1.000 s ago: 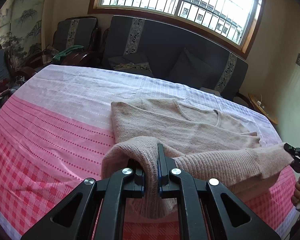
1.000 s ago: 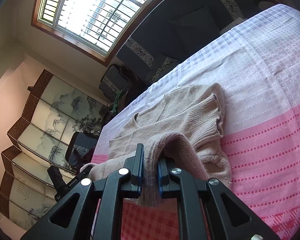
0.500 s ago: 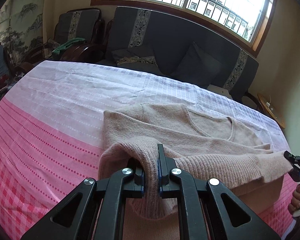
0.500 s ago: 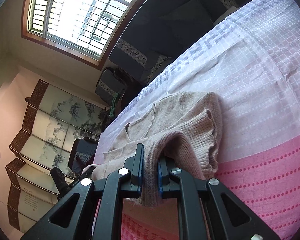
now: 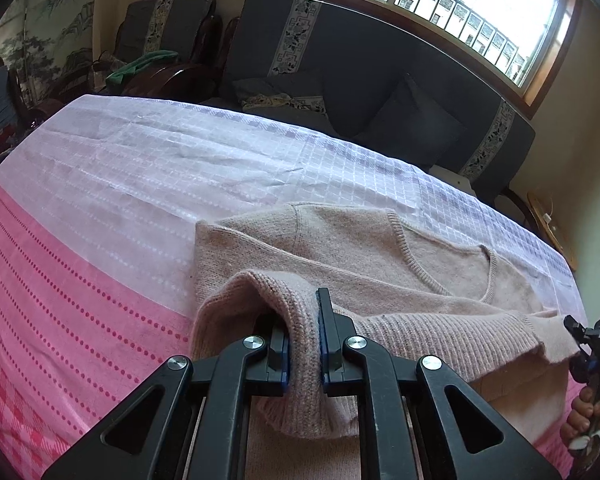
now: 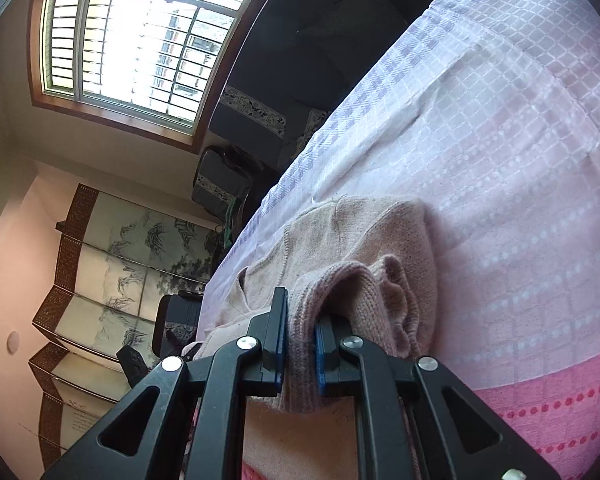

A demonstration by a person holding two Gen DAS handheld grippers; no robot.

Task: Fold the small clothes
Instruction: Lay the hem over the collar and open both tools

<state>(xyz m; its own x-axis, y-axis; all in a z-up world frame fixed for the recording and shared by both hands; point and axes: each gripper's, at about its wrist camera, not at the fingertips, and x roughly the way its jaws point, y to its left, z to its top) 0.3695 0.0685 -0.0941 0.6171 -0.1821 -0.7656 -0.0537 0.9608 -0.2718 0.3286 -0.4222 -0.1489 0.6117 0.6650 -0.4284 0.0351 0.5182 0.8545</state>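
I have my left gripper and right gripper each clamped on the ribbed hem of the beige knitted jumper, carrying it over its body lying on the pink-and-white checked cloth to halve it.

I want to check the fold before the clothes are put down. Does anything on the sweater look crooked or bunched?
Yes. The sweater has its hem bunched in ruffles by the right gripper, not flat. The left gripper pinches the other corner. No damage shows.
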